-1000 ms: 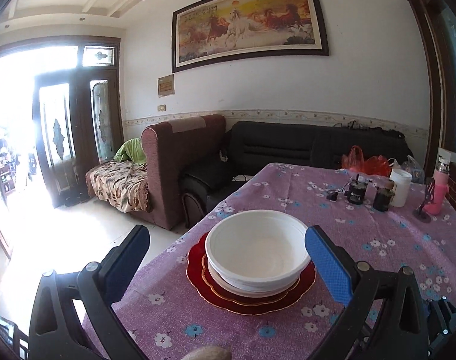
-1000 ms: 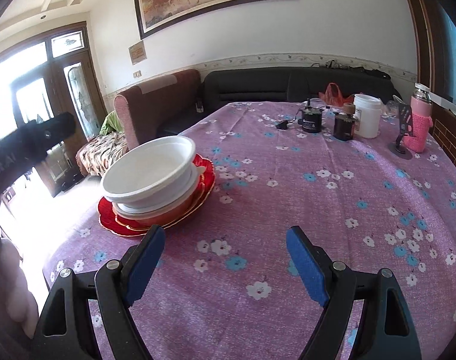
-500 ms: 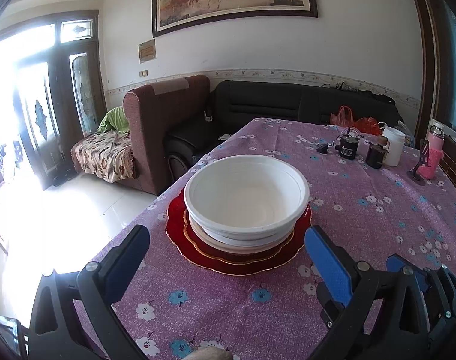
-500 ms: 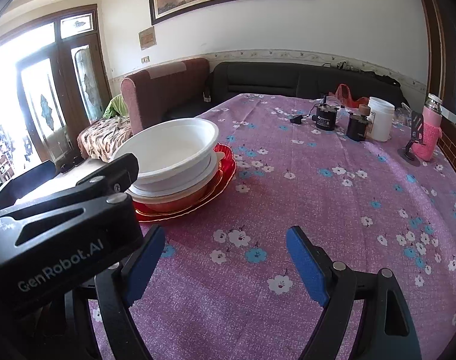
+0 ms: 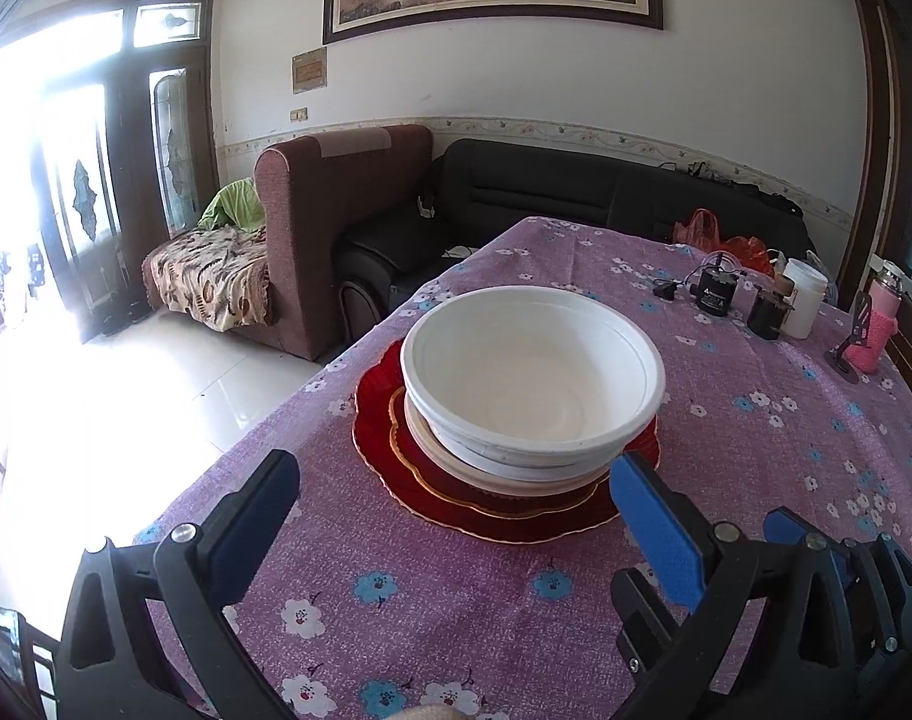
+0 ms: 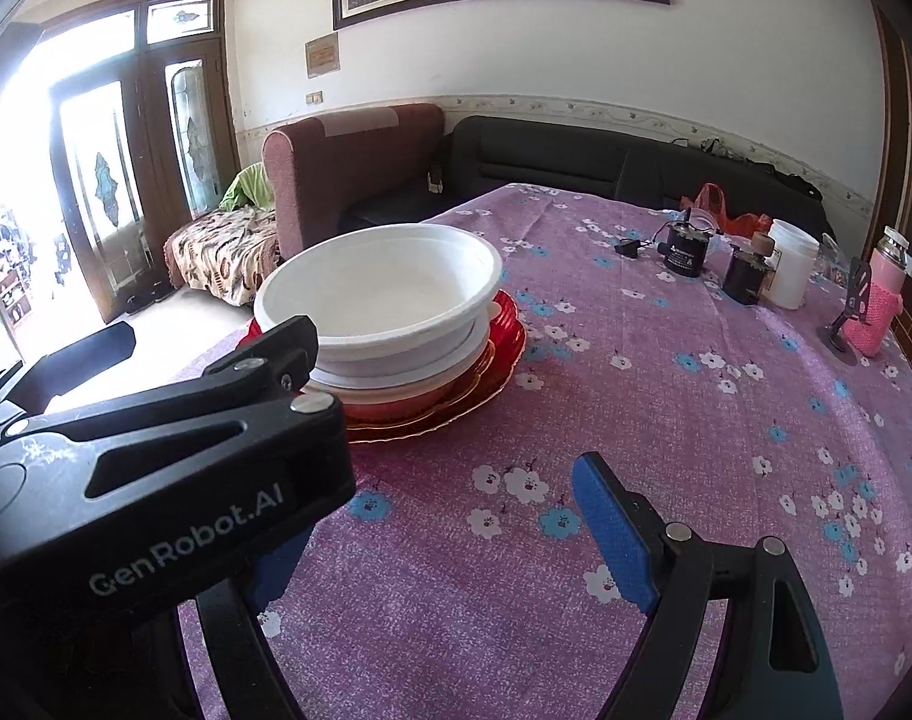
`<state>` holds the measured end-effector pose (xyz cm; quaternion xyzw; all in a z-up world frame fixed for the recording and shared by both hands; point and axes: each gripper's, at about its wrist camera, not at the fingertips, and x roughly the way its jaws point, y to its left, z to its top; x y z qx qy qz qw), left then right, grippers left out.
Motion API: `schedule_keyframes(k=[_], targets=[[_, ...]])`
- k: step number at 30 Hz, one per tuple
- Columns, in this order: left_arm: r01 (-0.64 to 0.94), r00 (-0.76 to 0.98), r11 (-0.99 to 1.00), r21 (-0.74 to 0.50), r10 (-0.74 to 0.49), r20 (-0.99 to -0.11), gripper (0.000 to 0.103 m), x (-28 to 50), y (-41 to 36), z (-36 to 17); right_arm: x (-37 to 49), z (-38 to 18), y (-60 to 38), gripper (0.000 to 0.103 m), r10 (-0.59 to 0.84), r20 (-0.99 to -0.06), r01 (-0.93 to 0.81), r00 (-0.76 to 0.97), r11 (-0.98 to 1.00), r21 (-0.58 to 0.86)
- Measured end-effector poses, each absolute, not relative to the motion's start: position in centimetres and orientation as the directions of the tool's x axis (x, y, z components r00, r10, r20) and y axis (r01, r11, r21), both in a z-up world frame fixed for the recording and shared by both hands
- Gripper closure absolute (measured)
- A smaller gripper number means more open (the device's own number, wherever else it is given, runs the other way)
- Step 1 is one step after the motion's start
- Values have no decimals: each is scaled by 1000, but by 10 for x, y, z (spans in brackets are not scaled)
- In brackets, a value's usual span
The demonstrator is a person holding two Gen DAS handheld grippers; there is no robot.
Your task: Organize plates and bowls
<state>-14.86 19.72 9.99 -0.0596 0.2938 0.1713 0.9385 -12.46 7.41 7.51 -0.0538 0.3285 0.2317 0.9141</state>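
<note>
Both grippers stand with their fingers wide apart and nothing between them: the left gripper (image 5: 453, 501) hovers just short of the stacked dishes, and the right gripper (image 6: 438, 516) sits beside it to the right, over bare cloth. Ahead of them stretches the surface (image 5: 756, 480), covered in purple flowered cloth. Straight in front of the left gripper, and ahead-left of the right one, a wide red plate (image 5: 396, 468) lies on the cloth and carries a smaller gold-rimmed red plate (image 5: 432, 483), then pale dishes whose number I cannot tell, and on top a large white bowl (image 5: 534, 378) that is empty inside. Far ahead to the right stand a white tub (image 6: 789, 270), a pink-sleeved bottle (image 6: 882, 306), two dark jars (image 6: 684, 255) and a small black stand; what they hold cannot be seen. In the right wrist view the left gripper's black body (image 6: 156, 480) hides the near left edge of the stack and most of the right gripper's left finger.
</note>
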Motion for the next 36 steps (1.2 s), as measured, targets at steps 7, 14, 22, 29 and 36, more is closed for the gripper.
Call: schedule_keyframes(k=[7, 14, 22, 29, 36], targets=[[-363, 764, 931, -30, 278, -582, 0, -150, 205, 98, -128, 76, 91, 16, 390, -632, -485, 670, 874, 25], [-367, 756, 929, -56, 262, -599, 0, -147, 213, 95, -127, 74, 96, 16, 378, -642, -477, 667, 879, 22], [-365, 749, 929, -64, 252, -612, 0, -145, 218, 92, -122, 72, 97, 16, 365, -655, -467, 661, 884, 22], [-363, 746, 929, -67, 247, -618, 0, -143, 219, 92, -123, 72, 99, 16, 366, -657, -472, 659, 881, 18], [-360, 743, 931, -63, 245, -623, 0, -141, 219, 89, -122, 70, 100, 16, 365, -663, -470, 654, 882, 23]])
